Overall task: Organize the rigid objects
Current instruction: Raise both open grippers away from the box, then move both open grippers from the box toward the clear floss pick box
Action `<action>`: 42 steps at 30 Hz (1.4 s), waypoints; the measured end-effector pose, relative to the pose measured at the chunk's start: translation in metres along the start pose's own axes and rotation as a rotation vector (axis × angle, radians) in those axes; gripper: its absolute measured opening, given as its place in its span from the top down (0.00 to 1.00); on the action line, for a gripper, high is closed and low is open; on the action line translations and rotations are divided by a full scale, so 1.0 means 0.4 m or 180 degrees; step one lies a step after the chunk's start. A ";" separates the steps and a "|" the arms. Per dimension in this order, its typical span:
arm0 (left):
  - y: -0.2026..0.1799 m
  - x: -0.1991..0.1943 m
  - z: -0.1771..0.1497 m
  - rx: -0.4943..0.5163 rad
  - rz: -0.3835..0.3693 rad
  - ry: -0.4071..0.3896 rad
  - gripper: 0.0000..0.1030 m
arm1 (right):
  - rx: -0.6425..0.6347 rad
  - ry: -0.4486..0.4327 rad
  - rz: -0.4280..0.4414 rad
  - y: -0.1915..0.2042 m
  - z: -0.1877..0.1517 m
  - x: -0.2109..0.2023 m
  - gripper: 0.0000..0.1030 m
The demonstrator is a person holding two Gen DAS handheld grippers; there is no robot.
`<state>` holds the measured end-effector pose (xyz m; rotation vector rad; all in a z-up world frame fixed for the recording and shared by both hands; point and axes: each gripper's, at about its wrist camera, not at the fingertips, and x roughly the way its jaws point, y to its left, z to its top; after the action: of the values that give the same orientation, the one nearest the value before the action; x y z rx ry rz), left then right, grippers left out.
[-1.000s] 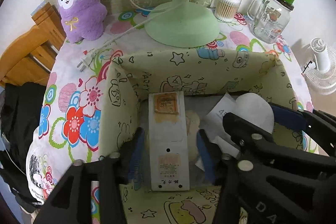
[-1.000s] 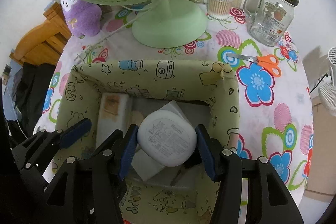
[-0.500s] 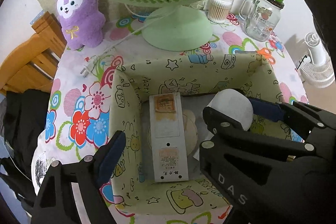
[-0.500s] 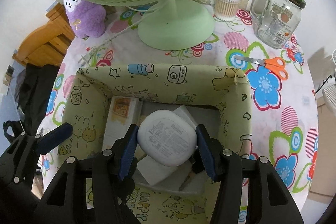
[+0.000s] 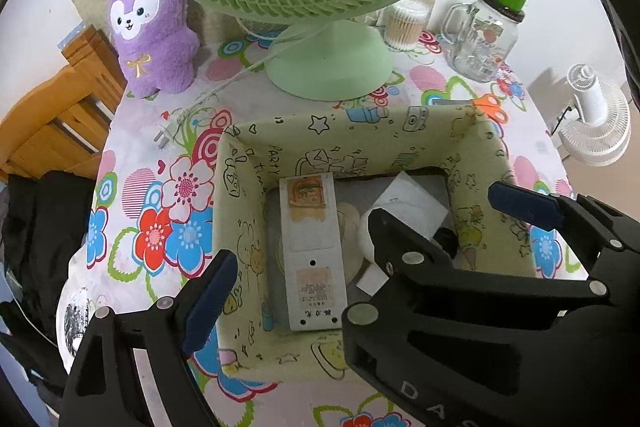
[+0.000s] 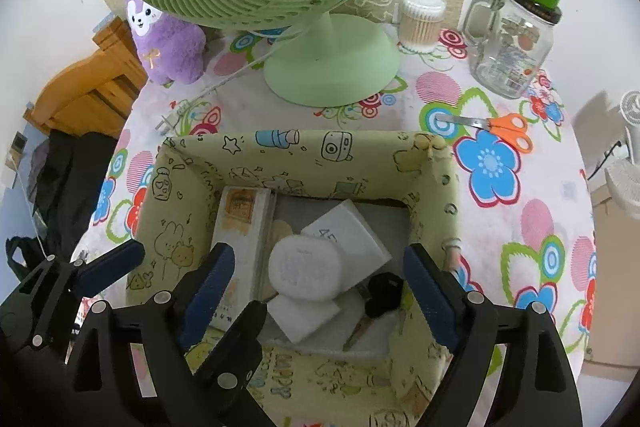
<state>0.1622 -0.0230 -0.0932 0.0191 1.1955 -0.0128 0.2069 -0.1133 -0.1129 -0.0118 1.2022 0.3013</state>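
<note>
1. The left gripper (image 5: 304,291) hangs over the left half of the box (image 5: 352,135). Its jaws are opening, and nothing is between the pads; the pad (image 5: 208,299) on the left stands outside the box wall.
2. Under it the long white block (image 5: 312,251) lies flat on the box floor, along the left wall. I judge it is set there so the remaining floor stays free for other things.
3. The right gripper (image 6: 320,287) hangs over the right half of the same box. Its jaws are also opening, and the pads do not touch anything.
4. Between these pads, but lower, the round white case (image 6: 306,267) rests on white cards (image 6: 348,231). It seems to be released and already in its place.
5. Just right of the case a black key (image 6: 382,297) lies on the box floor.
6. Both grippers point steeply down into the box, which suits dropping rigid things in from above.
7. The box stands on a table with a flowered cloth (image 6: 488,163). From left to right behind it are a purple plush (image 5: 154,27), a green fan (image 5: 328,67), a tub of cotton swabs (image 6: 422,23) and a glass jar (image 6: 516,43).
8. Orange scissors (image 6: 500,127) lie on the cloth, right of the box; they may be the next thing to put in.
9. In the room, a wooden chair (image 5: 60,123) stands at the left and a white fan (image 5: 596,123) at the right.
</note>
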 end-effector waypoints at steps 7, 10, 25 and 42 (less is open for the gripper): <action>-0.006 -0.044 -0.027 0.0022 -0.0107 -0.0055 0.12 | 0.0100 -0.0075 -0.0088 0.001 -0.033 -0.054 0.13; -0.009 -0.061 -0.039 0.0033 -0.0144 -0.0079 0.12 | 0.0117 -0.0117 -0.0131 0.003 -0.049 -0.077 0.13; 0.004 -0.152 -0.105 0.0109 -0.0279 -0.0169 0.09 | 0.0246 -0.0210 -0.0317 0.013 -0.134 -0.178 0.13; 0.017 -0.229 -0.189 0.0339 -0.0414 -0.0274 0.04 | 0.0335 -0.0323 -0.0471 0.046 -0.239 -0.280 0.13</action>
<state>0.0583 -0.0144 -0.0356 0.0340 1.1074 -0.1897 0.0787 -0.1366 -0.0422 0.0061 1.1086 0.1075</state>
